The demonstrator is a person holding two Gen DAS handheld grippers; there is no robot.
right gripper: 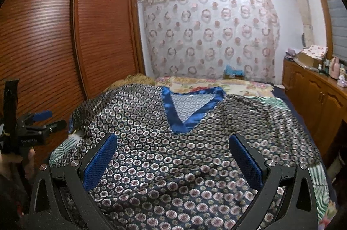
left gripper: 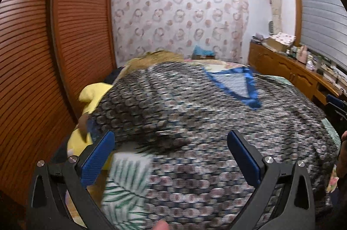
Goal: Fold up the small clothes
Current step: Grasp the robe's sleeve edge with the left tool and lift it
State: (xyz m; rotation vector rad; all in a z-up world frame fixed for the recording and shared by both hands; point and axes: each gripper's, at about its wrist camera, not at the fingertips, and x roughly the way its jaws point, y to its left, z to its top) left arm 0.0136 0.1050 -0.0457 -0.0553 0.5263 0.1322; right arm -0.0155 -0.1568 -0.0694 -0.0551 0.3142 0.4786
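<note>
From the left wrist I see my left gripper (left gripper: 171,156) with its blue pads spread wide and nothing between them, hovering over the patterned shirt (left gripper: 216,117) that lies spread on the bed (left gripper: 128,169). The picture is smeared, so I cannot tell whether the pads touch the cloth. A yellow cloth (left gripper: 93,95) lies just beside the shirt's far left edge.

From the right wrist, my right gripper (right gripper: 173,154) is likewise wide apart and empty above the shirt (right gripper: 151,126), front up, its blue collar (right gripper: 173,113) pointing away from me. The left gripper (right gripper: 41,119) shows at the left edge.

The fabric looks thin, glossy and slippery, so I judge it light and floppy. I would pinch a shoulder seam or the hem corner, not the smooth middle.
</note>
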